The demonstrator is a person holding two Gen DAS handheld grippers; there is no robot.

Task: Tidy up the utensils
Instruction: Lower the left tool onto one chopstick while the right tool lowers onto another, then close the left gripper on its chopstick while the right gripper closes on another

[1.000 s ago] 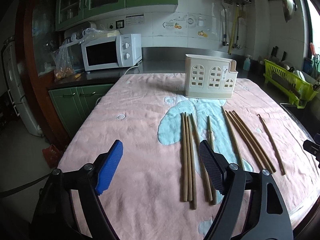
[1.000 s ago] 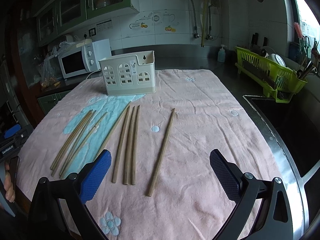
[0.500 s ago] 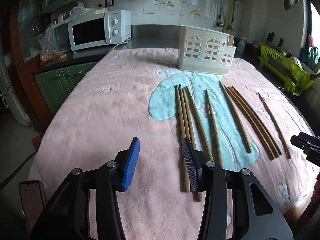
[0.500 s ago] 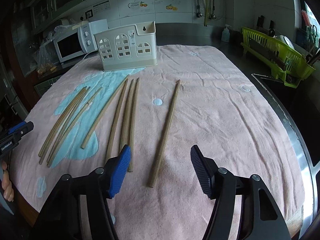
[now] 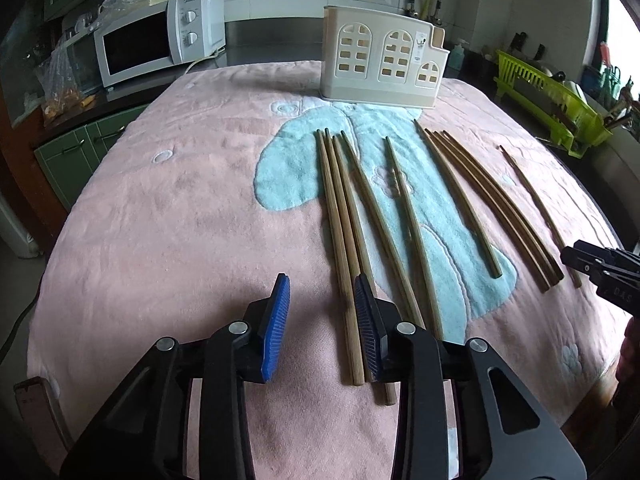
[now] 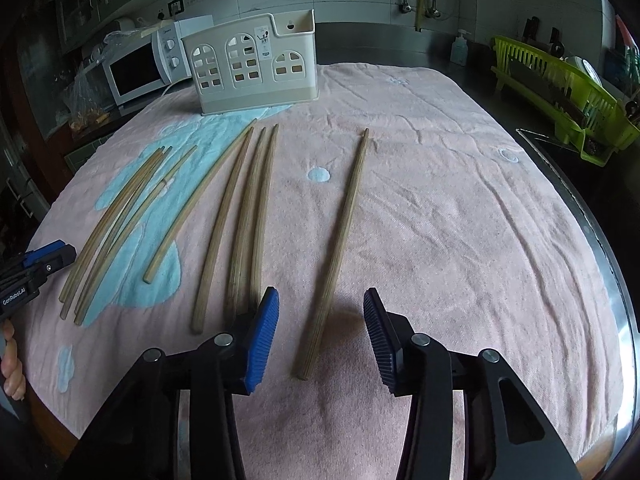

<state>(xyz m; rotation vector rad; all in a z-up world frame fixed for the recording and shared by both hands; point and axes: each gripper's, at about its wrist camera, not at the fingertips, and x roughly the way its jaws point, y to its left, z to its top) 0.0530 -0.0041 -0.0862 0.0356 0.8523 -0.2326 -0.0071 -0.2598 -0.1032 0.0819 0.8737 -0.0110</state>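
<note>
**A:** Left wrist view first, biggest thing down. What's under it all?

**B:** Pink towel [image 5: 160,220] with a pale blue patch, spread over the whole table. At its far edge stands the cream holder [image 5: 384,68], upright, with arched cut-outs in its front wall. A white microwave [image 5: 160,36] sits on the counter beyond the towel's left corner, and a green rack [image 5: 552,104] is off to the right.

**B:** Chopsticks [image 5: 340,220] lie flat on the towel in front of the holder, well apart from it, all running roughly toward it. A tight bunch is on the left over the blue patch, two loose ones beside that, another bunch further right, and one alone [image 6: 340,240] at the far right.

**A:** And the tongs?

**B:** Left gripper [image 5: 322,328] is low over the towel with its jaws closing, partly open. Only bare towel shows between the pads; its right pad overlaps the near ends of the left bunch, and I cannot tell whether it touches them. It holds nothing.

**A:** The other one?

**B:** Right gripper [image 6: 320,336], in the right wrist view, has its jaws closing too, with a wider gap. The near end of the lone chopstick lies between the pads, clear of both. Nothing gripped.
</note>
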